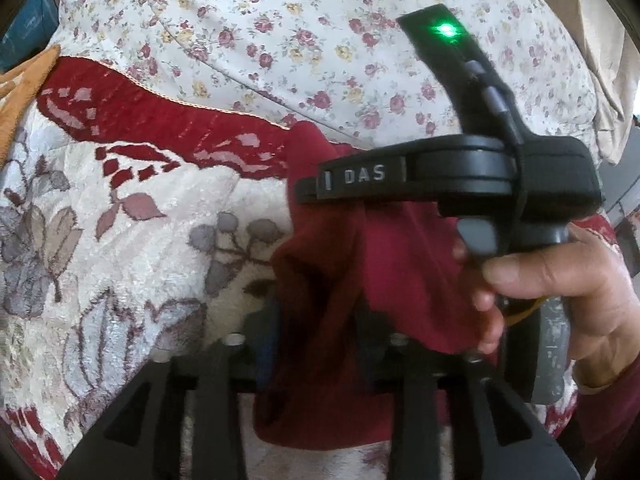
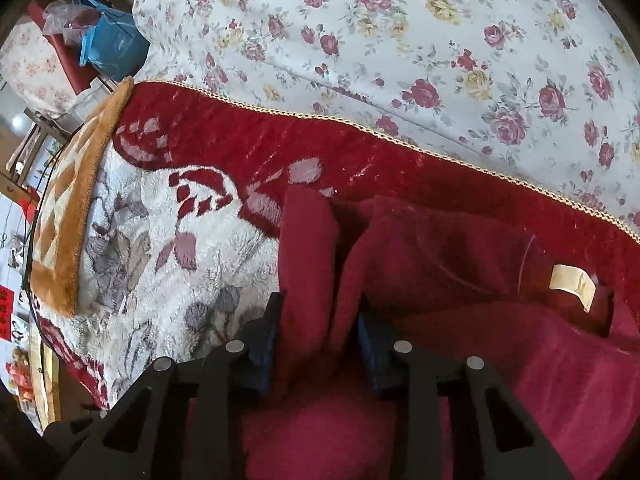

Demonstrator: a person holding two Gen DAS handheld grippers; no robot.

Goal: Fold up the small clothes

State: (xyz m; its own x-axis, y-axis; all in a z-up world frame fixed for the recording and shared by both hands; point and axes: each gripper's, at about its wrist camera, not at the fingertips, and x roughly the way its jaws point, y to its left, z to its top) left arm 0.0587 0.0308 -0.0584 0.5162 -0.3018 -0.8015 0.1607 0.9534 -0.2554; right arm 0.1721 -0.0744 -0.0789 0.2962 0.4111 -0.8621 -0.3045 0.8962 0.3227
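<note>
A small dark red garment (image 1: 332, 280) hangs bunched over the patterned blanket (image 1: 120, 208). My left gripper (image 1: 316, 344) is shut on a fold of it low in the left wrist view. The right gripper's black body, marked DAS (image 1: 452, 176), crosses that view just above the cloth, held by a hand (image 1: 560, 280). In the right wrist view my right gripper (image 2: 316, 340) is shut on a bunched fold of the red garment (image 2: 420, 264), whose white label (image 2: 572, 284) shows at the right.
The blanket (image 2: 168, 240) has a red border with gold trim. A floral sheet (image 2: 400, 40) lies beyond it. An orange checked cushion (image 2: 68, 216) sits at the blanket's left edge. Blue and red bags (image 2: 108, 44) stand at the far left.
</note>
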